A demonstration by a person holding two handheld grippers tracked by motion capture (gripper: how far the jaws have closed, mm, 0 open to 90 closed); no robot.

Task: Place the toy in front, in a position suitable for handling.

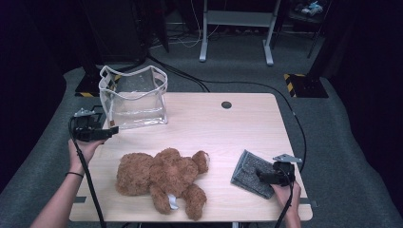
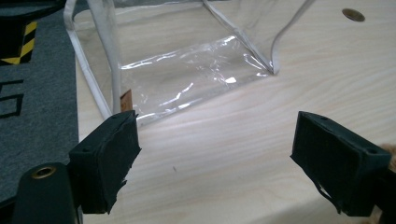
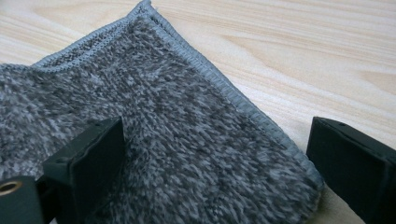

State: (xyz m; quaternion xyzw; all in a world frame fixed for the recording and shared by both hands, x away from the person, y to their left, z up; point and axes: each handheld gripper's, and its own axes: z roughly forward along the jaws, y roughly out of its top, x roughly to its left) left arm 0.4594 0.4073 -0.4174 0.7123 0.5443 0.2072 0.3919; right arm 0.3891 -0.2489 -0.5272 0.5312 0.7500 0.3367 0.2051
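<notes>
the right gripper (image 1: 264,176) has its jaws apart over the near corner of the grey cloth (image 1: 251,173), not pinching yet. if it closes too shallow, only the hem may come up and slip out. the cloth lies flat at the table's (image 1: 228,128) right front, long axis diagonal. the left gripper (image 1: 113,131) is also apart, empty, just beside the clear bag (image 1: 135,97).
</notes>
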